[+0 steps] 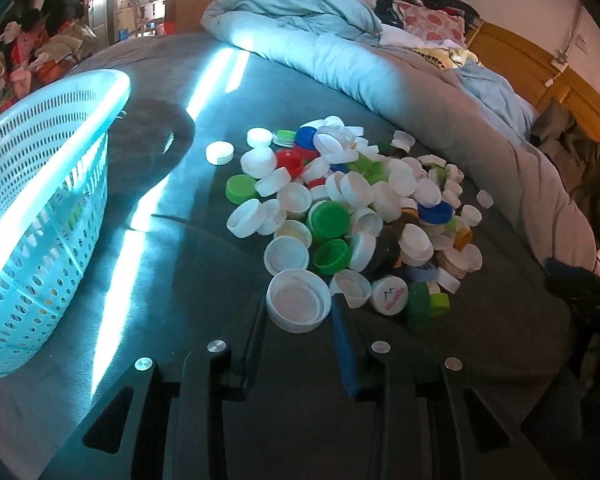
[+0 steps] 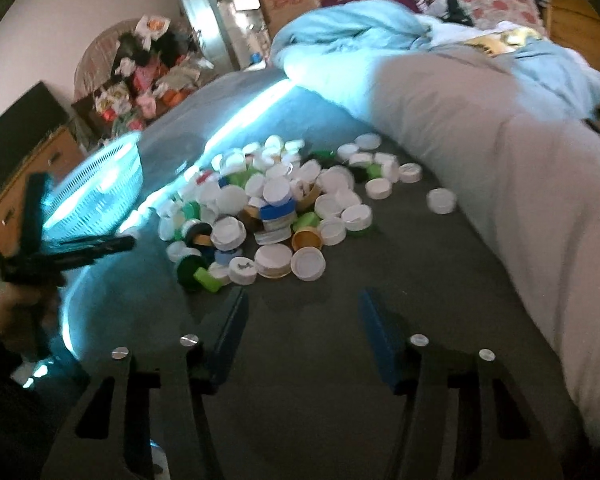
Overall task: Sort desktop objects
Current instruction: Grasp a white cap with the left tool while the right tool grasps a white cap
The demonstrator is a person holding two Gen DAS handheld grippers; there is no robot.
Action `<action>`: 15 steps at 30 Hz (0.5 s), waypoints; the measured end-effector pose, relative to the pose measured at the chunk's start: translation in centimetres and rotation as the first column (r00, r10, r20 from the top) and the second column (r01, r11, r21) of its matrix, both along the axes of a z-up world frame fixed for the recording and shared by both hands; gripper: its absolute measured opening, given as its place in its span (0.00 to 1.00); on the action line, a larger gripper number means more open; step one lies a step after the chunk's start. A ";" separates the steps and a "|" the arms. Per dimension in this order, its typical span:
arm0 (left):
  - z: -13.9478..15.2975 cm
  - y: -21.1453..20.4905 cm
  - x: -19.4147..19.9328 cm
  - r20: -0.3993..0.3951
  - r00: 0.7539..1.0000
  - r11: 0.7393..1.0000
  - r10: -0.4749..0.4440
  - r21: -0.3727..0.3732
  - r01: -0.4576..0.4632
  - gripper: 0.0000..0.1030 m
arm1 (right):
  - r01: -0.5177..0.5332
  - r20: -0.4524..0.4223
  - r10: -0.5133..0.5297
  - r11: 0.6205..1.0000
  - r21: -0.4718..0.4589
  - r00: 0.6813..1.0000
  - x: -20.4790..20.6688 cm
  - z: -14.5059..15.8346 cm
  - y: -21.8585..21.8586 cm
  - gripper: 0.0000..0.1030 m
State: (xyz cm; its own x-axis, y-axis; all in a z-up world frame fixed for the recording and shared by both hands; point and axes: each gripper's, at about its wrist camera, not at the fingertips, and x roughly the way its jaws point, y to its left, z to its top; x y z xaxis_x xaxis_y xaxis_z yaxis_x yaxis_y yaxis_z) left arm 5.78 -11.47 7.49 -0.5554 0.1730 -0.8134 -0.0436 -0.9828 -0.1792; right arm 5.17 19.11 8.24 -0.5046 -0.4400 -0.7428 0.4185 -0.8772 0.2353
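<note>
A heap of plastic bottle caps, mostly white with some green, blue and red ones, lies on the grey bed cover. My left gripper is shut on a large white cap at the near edge of the heap. A turquoise perforated basket stands to its left. In the right wrist view the same caps lie just ahead of my right gripper, which is open with only bare cover between its fingers. The basket sits far left, behind the left gripper's black body and the hand holding it.
A rolled pale blue and grey duvet runs along the far and right side of the caps. A wooden headboard and piled clothes lie beyond. A wooden drawer unit stands at the left.
</note>
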 end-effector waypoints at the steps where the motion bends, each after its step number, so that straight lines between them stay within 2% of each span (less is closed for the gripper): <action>1: 0.0 -0.1 -0.1 -0.001 1.000 1.000 -0.001 0.003 0.001 0.33 | -0.023 0.004 0.022 0.999 0.024 1.000 -0.8 -0.9 -0.8 0.48; 4: 0.0 -0.2 -0.2 -0.002 1.000 1.000 -0.005 0.006 0.005 0.33 | -0.072 0.007 0.072 0.995 0.073 0.997 -2.0 -2.4 -2.6 0.48; 8: -0.2 -0.1 -0.3 0.006 1.000 1.000 -0.013 0.008 0.013 0.33 | -0.075 0.005 0.075 0.990 0.122 0.997 -3.6 -3.7 -3.5 0.47; 10: -0.1 0.0 -0.3 0.007 1.000 1.000 -0.015 0.009 0.015 0.33 | -0.075 0.019 0.073 0.986 0.148 0.997 -4.3 -4.5 -3.6 0.37; 11: -0.1 0.1 -0.3 0.009 1.000 1.000 -0.016 0.012 0.016 0.33 | -0.072 0.036 0.067 0.985 0.159 0.997 -4.5 -4.9 -3.6 0.24; 15: 0.9 0.3 -0.1 -0.011 1.000 1.000 -0.021 0.015 0.021 0.33 | -0.048 0.045 0.043 0.991 0.127 0.998 -3.7 -4.3 -2.8 0.24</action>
State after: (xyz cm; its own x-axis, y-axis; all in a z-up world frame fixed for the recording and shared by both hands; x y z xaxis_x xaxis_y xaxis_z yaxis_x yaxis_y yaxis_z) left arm 5.70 -11.12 8.38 -0.5604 0.1968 -0.8045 -0.0659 -0.9789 -0.1935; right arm 1.51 16.31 3.91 -0.4538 -0.3620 -0.8143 0.4506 -0.8815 0.1408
